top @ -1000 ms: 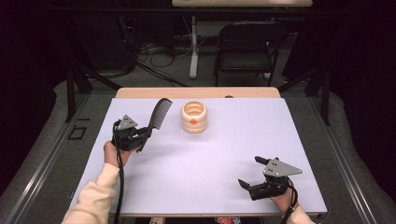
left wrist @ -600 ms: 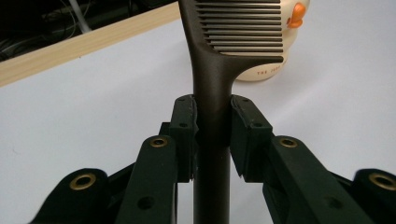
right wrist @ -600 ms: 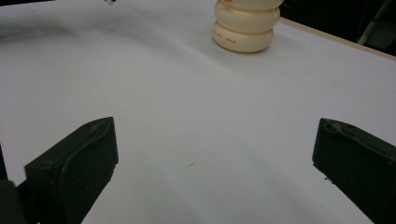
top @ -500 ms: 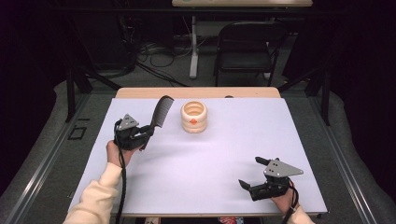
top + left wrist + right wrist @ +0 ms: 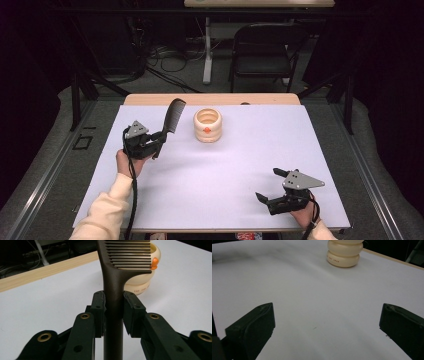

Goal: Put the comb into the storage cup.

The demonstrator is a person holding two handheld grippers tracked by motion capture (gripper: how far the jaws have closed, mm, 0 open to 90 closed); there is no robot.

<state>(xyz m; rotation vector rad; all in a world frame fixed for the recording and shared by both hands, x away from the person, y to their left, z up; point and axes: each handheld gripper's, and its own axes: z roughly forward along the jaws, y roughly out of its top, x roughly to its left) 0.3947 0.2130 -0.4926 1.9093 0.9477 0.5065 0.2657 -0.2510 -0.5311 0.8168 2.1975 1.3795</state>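
Black comb (image 5: 113,282) clamped by the left gripper (image 5: 156,141), raised left of the cup (image 5: 208,125), probably to drop in; right gripper (image 5: 274,187) open.

The cup (image 5: 207,125) stands on the table (image 5: 240,165), toward its far edge. The comb (image 5: 170,117) is just left of the cup, in the left tongs (image 5: 159,141). The right tongs (image 5: 270,186) sit well apart from the cup, to the near right.

Free room: surface (image 5: 240,165) bare btwn left claw (image 5: 159,140) & right claw (image 5: 270,187).
Obstacle: cream ringed pot (image 5: 207,125), just beside raised comb (image 5: 172,115).
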